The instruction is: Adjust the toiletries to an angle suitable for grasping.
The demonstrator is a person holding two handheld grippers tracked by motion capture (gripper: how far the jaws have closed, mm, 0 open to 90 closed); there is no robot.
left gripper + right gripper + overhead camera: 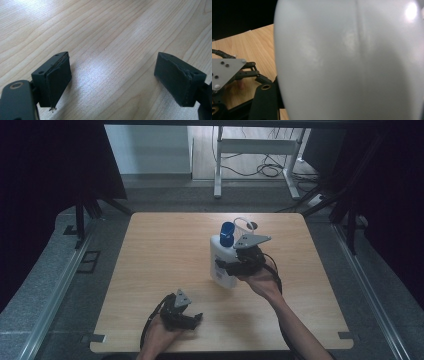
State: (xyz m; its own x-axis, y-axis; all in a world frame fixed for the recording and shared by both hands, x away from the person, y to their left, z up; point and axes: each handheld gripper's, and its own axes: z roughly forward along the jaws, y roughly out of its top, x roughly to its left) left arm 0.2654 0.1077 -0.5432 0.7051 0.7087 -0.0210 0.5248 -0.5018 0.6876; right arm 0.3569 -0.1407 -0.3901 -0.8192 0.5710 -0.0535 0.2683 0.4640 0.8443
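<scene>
A white bottle with a blue cap stood near the middle of the wooden table, the right gripper clamped on its lower body from the person's side; the right gripper view showed the bottle's pale, glossy wall pressed close to the lens. The left gripper rested near the table's front edge, well apart from the bottle, its jaws spread wide over bare wood with nothing between them, as the left gripper view confirmed with both pads clear. The likeliest trouble appeared to be a slip: the bottle's smooth, rounded side offered the pads little purchase, and a grip set low on a tall container could have let it tilt or swing as it moved. A squeeze too hard might also have dented the wall. A clear, cup-like object stood just behind the blue cap and could have been knocked if the bottle travelled away from the person. Whether the cap was screwed tight could not be told. Otherwise the tabletop around the bottle offered open room.
</scene>
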